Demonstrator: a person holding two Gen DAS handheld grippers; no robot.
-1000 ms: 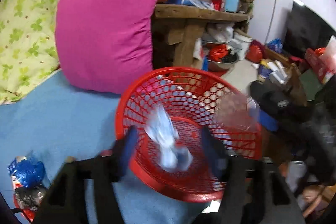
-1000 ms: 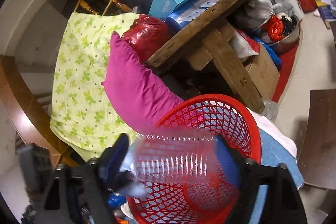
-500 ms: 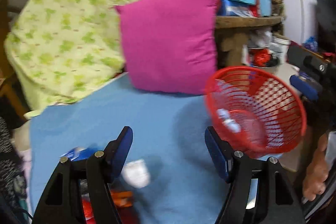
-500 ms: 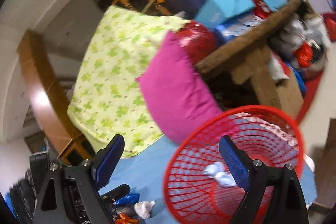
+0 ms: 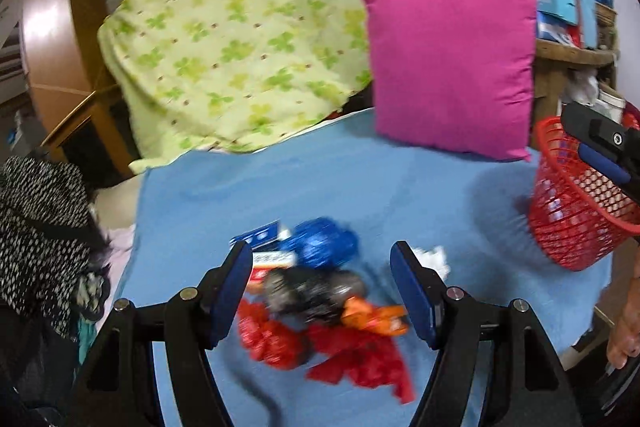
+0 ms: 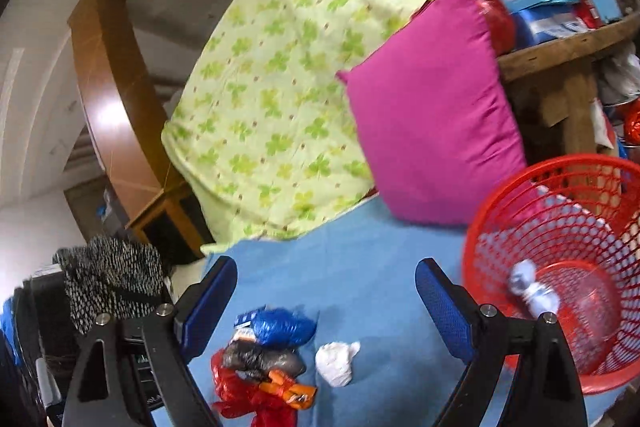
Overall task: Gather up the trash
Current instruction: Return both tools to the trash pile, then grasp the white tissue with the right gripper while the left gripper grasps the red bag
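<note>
— Where is the trash lying?
— A pile of wrappers (image 5: pixel 320 291) is sitting on the blue sheet (image 5: pixel 360 187), a white wad (image 6: pixel 336 363) just beside it; the red basket (image 6: pixel 560 267), by the pink pillow (image 5: pixel 452 67), is holding crumpled paper.
— And the grippers?
— The left gripper (image 5: pixel 320 291) is hovering over the pile, jaws spread apart, empty. The right gripper (image 6: pixel 324 307) is gaping wide too, holding nothing.

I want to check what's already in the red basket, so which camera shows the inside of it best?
The right wrist view. There the red basket tips toward the camera, so its mesh floor and a crumpled white piece inside show. The left wrist view catches only its outer wall at the frame's right edge, partly behind the right gripper; its contents are hidden.
</note>
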